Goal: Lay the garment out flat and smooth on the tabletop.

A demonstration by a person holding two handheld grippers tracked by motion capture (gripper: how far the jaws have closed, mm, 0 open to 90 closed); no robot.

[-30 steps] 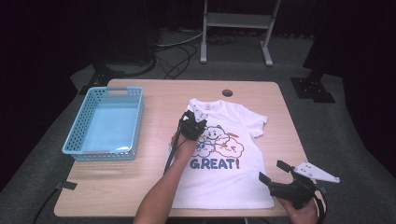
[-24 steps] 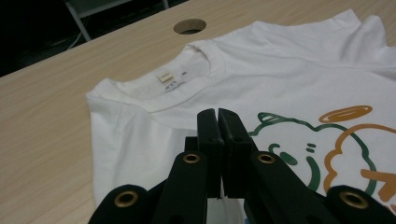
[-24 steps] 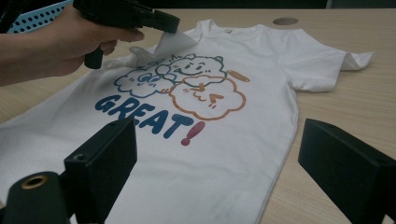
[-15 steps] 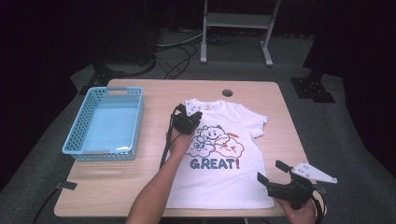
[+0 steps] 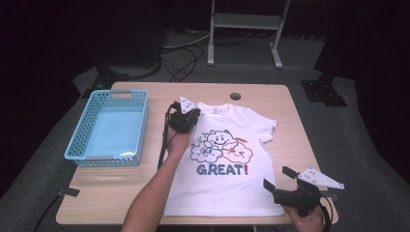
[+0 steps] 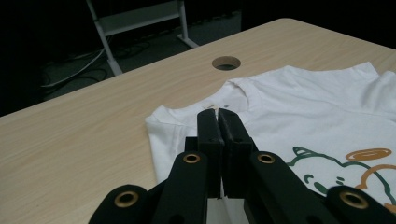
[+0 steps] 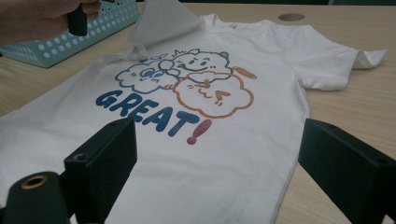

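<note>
**A:** Where's the shirt?

**B:** I've got the white T-shirt (image 5: pixel 227 159) lying face up on the table (image 5: pixel 290 121), collar toward the far edge and hem at the near edge. The print reads GREAT! under some cartoon clouds. Its right sleeve (image 5: pixel 265 126) lies out flat with the cuff a little crumpled.

**A:** And your left tongs?

**B:** My left tongs (image 5: pixel 185 116) are at the shirt's left shoulder, near the collar. In the left gripper view the two black jaws are pressed together, and white cloth runs into them from below. The right gripper view shows the left sleeve (image 7: pixel 161 21) raised off the table as a loose flap, right beside my left hand (image 7: pixel 46 16). So I read the left tongs as pinching the shirt's left sleeve.

**A:** Right side?

**B:** My right tongs (image 5: pixel 280 178) sit at the near right corner of the table, just beside the shirt's lower right hem. Their jaws are spread wide, with nothing between them. I can't tell whether they touch the cloth.

**A:** Anything else on the table?

**B:** A light blue basket (image 5: pixel 80 140) stands to the left of the shirt, apart from it. There's a round cable hole (image 5: pixel 235 96) near the far edge, beyond the collar.
</note>
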